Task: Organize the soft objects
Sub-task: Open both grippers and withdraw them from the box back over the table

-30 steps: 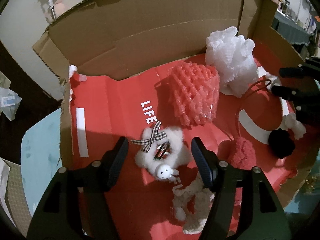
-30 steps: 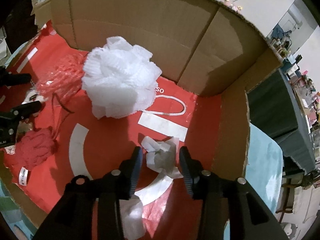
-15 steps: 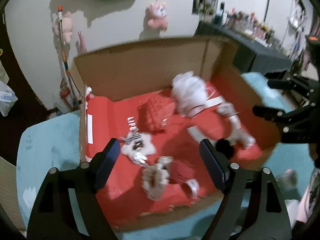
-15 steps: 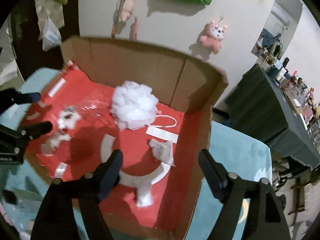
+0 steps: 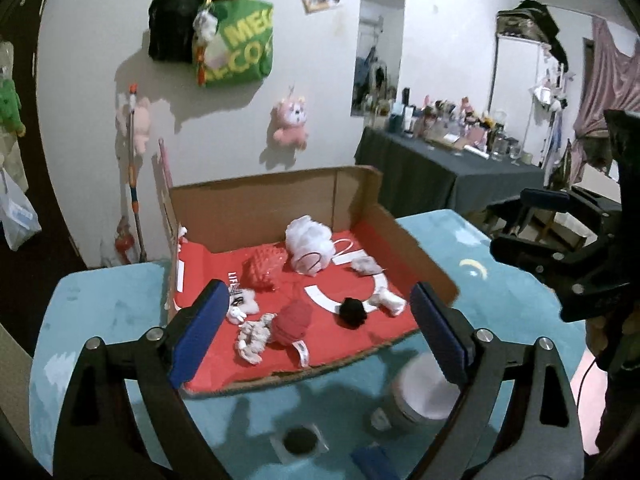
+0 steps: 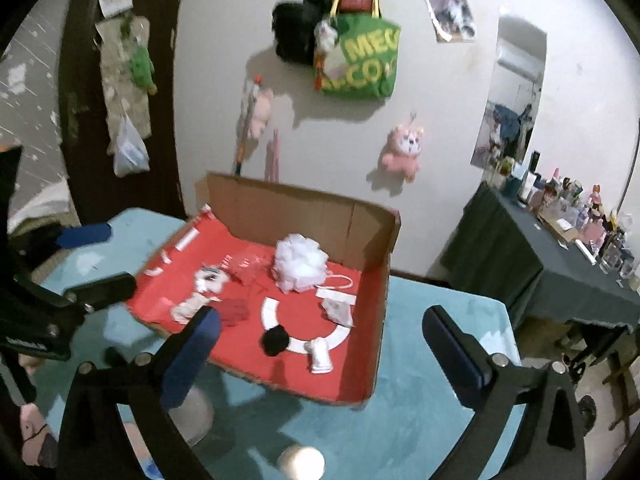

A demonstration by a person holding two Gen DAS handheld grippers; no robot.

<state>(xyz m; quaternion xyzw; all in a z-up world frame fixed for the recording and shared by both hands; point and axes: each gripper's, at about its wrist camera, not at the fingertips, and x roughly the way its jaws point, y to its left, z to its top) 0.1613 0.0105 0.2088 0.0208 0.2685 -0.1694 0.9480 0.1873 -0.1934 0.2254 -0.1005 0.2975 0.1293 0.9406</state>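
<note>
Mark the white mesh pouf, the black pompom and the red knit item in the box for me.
white mesh pouf (image 5: pixel 308 236), left wrist view, middle of its ruffles
black pompom (image 6: pixel 275 341), right wrist view, centre of the ball
red knit item (image 5: pixel 291 322), left wrist view, middle of the bundle

Your room is dim with a bluish cast; fisheye bends the edges, motion blur softens the right view, and wall toys cast shadows.
</note>
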